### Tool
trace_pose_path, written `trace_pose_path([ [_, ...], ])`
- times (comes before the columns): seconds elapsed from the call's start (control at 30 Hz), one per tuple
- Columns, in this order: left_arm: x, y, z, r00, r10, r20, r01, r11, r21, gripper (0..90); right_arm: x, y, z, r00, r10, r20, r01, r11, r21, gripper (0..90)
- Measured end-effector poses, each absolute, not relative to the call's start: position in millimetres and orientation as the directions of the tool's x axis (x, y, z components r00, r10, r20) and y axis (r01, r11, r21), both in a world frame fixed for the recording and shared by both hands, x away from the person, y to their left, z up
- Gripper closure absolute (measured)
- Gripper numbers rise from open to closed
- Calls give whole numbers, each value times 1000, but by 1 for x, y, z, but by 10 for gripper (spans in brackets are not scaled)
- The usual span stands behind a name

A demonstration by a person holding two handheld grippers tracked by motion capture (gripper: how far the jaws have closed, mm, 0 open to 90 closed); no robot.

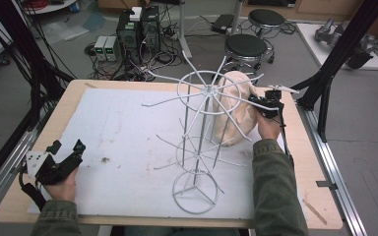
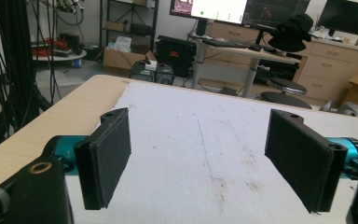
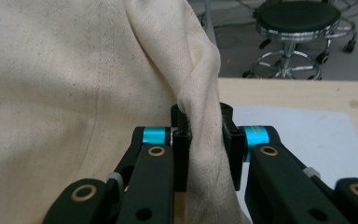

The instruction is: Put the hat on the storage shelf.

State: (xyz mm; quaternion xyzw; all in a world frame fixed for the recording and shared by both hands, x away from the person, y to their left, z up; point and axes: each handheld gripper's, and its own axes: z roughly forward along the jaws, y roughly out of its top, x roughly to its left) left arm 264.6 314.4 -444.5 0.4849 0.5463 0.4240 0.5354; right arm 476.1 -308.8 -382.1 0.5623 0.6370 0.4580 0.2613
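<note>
A cream cloth item (image 1: 234,110), perhaps a hat or bag, hangs against the upper arms of a white wire rack (image 1: 197,147) that stands on the white mat. My right gripper (image 1: 262,105) is at the cloth's right edge, raised to about the rack's top ring. In the right gripper view its jaws (image 3: 205,140) are shut on a fold of the cream cloth (image 3: 74,84). My left gripper (image 1: 66,150) rests low at the table's front left. Its jaws (image 2: 200,163) stand wide open with nothing between the pads (image 2: 107,156).
The wooden table (image 1: 74,98) carries a white mat (image 1: 123,128) with a few dark smudges. Black frame posts (image 1: 334,54) rise at the right and left. Two round stools (image 1: 246,46), computers and cables sit on the floor beyond the far edge.
</note>
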Motion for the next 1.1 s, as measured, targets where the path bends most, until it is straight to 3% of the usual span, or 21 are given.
trace_pose_path([
  [0.77,266,314,-443,42,983,-179,61,176,982,226,418,-324,-313,-286,937,200,256,-126,958,790],
  [1.1,265,313,-442,41,982,-184,53,181,982,226,386,-327,-273,-340,927,160,144,-117,983,790],
])
